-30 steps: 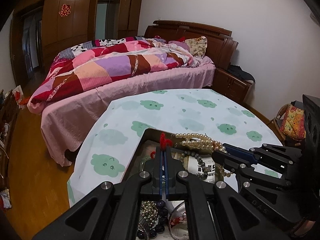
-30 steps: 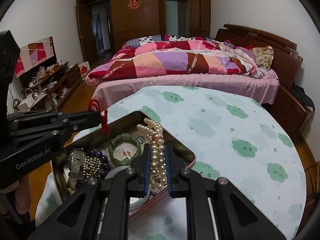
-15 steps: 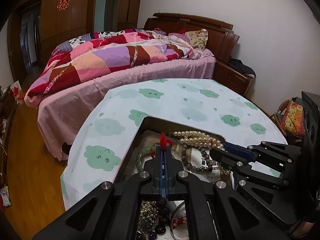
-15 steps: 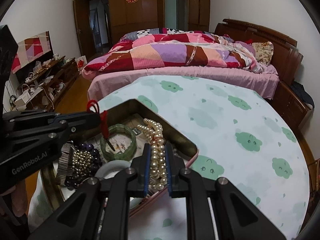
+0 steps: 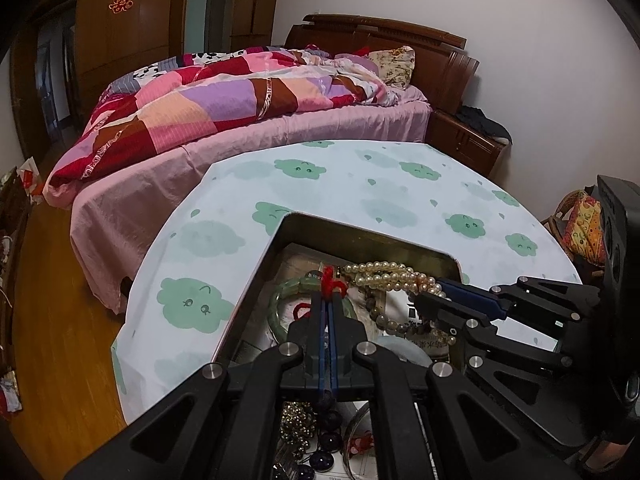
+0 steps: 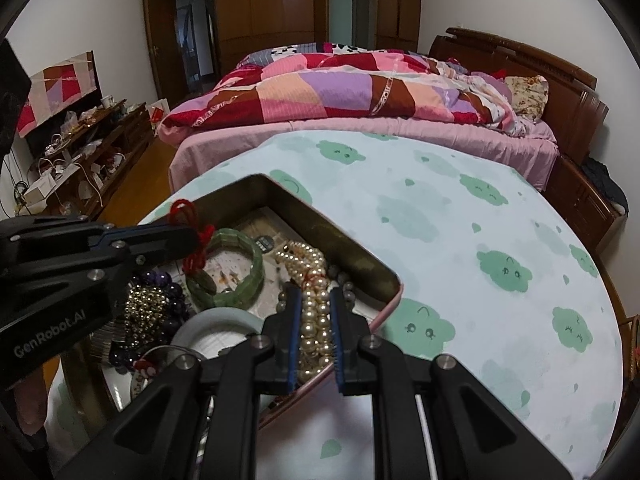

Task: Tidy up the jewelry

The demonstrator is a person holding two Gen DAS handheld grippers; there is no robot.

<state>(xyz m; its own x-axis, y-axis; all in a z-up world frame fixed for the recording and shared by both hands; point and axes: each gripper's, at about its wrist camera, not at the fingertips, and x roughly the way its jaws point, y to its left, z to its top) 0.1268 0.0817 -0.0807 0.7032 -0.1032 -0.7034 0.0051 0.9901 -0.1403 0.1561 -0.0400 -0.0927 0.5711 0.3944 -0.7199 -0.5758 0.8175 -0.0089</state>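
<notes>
Left gripper (image 5: pixel 329 300): jaws fully closed on the red cord (image 5: pixel 332 280). Right gripper (image 6: pixel 315 304): jaws narrowly parted, clamping the pearl strand (image 6: pixel 310 276) over the tin (image 6: pixel 352 268)

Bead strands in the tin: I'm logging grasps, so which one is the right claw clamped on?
The cream pearl strand, pinched between the right claw. The gold bead cluster and dark purple beads lie untouched leftward.

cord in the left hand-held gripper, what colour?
Red cord, pinched in the shut left hand-held gripper; clearest in the right wrist view.
</notes>
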